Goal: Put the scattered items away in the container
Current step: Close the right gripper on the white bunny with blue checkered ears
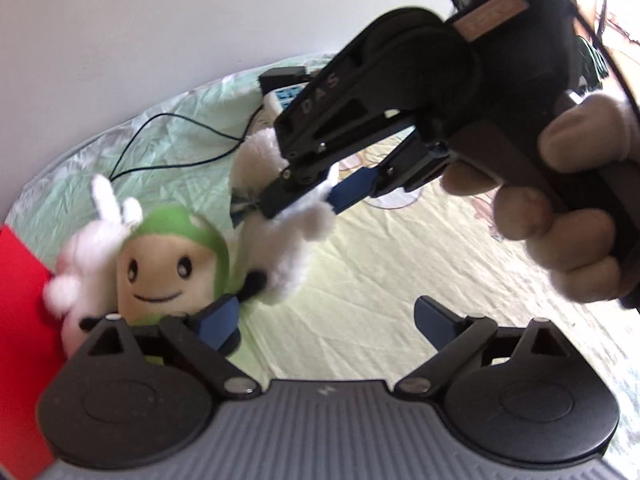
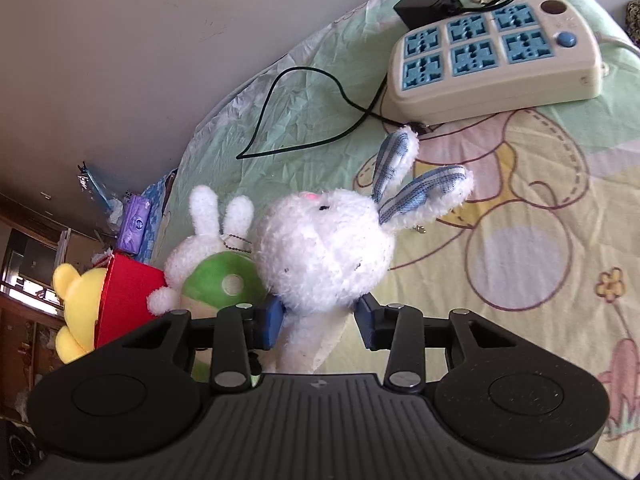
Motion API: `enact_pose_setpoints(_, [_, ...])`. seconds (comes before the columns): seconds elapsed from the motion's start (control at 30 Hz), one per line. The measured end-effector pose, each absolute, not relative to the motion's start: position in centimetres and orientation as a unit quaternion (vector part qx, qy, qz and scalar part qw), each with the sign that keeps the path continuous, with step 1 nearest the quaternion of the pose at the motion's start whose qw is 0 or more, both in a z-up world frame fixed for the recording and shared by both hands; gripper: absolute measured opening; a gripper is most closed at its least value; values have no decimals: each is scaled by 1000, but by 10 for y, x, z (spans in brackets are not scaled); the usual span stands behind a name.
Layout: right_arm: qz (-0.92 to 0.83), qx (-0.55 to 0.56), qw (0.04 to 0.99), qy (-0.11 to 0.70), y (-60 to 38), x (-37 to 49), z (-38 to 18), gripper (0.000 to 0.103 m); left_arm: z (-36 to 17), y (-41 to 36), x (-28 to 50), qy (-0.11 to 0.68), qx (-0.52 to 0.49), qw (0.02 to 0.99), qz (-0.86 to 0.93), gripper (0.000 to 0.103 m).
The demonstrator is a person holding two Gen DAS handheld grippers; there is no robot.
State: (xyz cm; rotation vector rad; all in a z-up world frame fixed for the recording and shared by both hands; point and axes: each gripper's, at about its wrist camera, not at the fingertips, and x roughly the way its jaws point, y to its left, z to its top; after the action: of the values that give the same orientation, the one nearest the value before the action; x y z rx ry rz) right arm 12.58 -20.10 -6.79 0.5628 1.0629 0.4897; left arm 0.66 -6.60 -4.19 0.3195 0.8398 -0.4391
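Note:
My right gripper (image 2: 320,322) is shut on a white plush rabbit (image 2: 326,248) with blue-striped ears, held by its body above the bedsheet. In the left wrist view the right gripper (image 1: 316,196) pinches the same rabbit (image 1: 280,240). A green-hooded plush doll (image 1: 168,268) and a small white bunny (image 1: 86,256) lean against a red container (image 1: 24,312) at the left. They also show in the right wrist view: the doll (image 2: 220,284), the bunny (image 2: 200,240), the container (image 2: 128,300). My left gripper (image 1: 324,324) is open, its left finger beside the doll.
A cream power strip (image 2: 496,64) with blue sockets lies at the back with a black adapter (image 2: 432,2) and a thin black cable (image 2: 304,112). A yellow plush (image 2: 76,312) sits beyond the red container. The sheet (image 2: 520,220) has cartoon prints. A wall stands behind.

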Motion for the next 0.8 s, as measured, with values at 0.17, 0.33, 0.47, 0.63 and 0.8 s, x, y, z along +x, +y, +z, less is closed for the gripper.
enact_pose_setpoints(0.17, [215, 256, 802, 494, -231, 101, -60, 41, -39, -85, 11, 389, 165, 872, -247, 99])
enact_pose_setpoints(0.33, [218, 254, 789, 515, -231, 71, -67, 41, -49, -95, 11, 416, 157, 854, -271, 85])
enact_pose_setpoints(0.47, [202, 277, 782, 521, -232, 53, -74, 41, -52, -86, 14, 438, 133, 849, -264, 67])
enact_pose_setpoints(0.63, [193, 289, 784, 515, -231, 39, -70, 41, -44, -75, 8, 439, 111, 854, -257, 50])
enact_pose_setpoints(0.8, [193, 288, 799, 491, -225, 28, -51, 38, -27, -66, -9, 424, 99, 861, -262, 49])
